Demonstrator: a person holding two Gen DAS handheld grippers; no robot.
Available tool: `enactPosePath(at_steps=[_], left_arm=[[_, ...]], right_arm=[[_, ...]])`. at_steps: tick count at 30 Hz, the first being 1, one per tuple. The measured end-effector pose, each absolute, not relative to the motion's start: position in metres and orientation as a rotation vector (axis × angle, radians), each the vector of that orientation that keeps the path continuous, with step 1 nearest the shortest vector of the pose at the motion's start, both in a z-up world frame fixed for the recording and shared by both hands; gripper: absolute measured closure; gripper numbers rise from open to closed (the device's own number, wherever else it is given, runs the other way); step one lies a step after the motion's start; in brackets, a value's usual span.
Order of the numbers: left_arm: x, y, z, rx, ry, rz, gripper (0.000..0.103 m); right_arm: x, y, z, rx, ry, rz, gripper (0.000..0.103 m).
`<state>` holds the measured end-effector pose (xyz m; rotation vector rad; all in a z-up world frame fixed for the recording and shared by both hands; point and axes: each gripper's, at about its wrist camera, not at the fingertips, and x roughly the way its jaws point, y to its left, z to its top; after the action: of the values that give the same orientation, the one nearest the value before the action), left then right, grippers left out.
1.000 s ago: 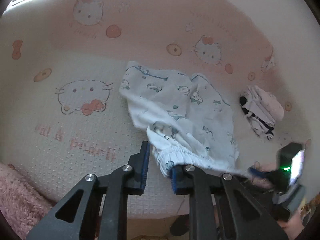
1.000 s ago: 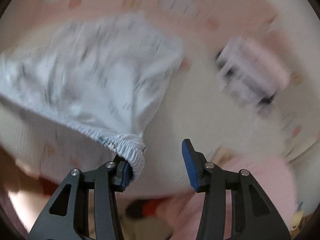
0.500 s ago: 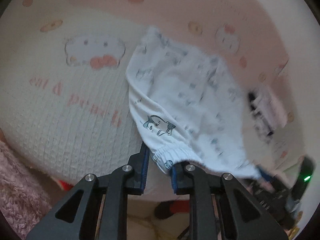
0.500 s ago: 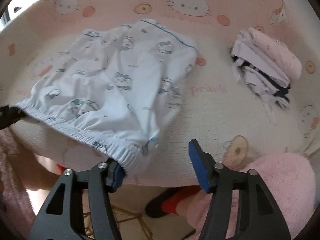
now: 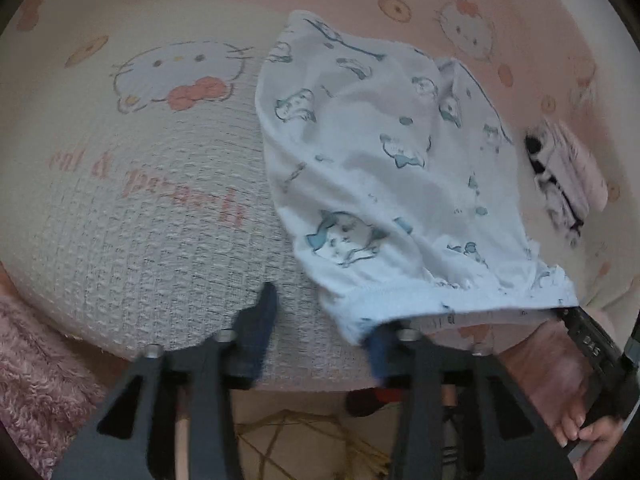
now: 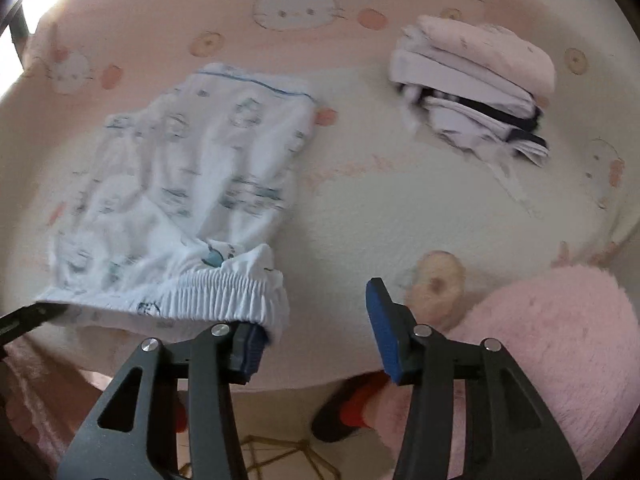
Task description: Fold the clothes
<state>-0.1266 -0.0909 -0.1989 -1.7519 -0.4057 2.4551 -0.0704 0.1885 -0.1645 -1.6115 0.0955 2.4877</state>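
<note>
Cartoon-print bedspread (image 5: 160, 216), white shorts (image 5: 380, 168) waistband draped on left fingers (image 5: 260, 320) opening, right fingers (image 6: 384, 332) closing, both spread.

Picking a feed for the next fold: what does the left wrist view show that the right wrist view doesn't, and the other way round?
Left wrist only: the left gripper, fingers opening, the shorts' waistband corner draped on one, and a hand at lower right. Right wrist only: the right gripper, fingers closing with nothing pressed between them, and the folded stack sharp enough to show its layers. Both: the printed white shorts lying on the bed cover, with the stack beyond them.
</note>
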Motion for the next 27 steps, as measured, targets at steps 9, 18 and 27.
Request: enactPosePath(at_steps=[9, 18, 27], left_arm=[[-0.097, -0.056, -0.161, -1.641, -0.11, 2.357, 0.057], [-0.117, -0.059, -0.161, -1.574, -0.056, 2.465, 0.074], [-0.143, -0.015, -0.198, -1.671, 0.127, 2.314, 0.075]], right_arm=[[-0.057, 0.161, -0.163, -1.741, -0.072, 2.513, 0.041], [-0.042, 0.156, -0.128, -1.743, 0.139, 2.835, 0.041], [-0.082, 0.122, -0.18, -1.941, -0.053, 2.715, 0.045]])
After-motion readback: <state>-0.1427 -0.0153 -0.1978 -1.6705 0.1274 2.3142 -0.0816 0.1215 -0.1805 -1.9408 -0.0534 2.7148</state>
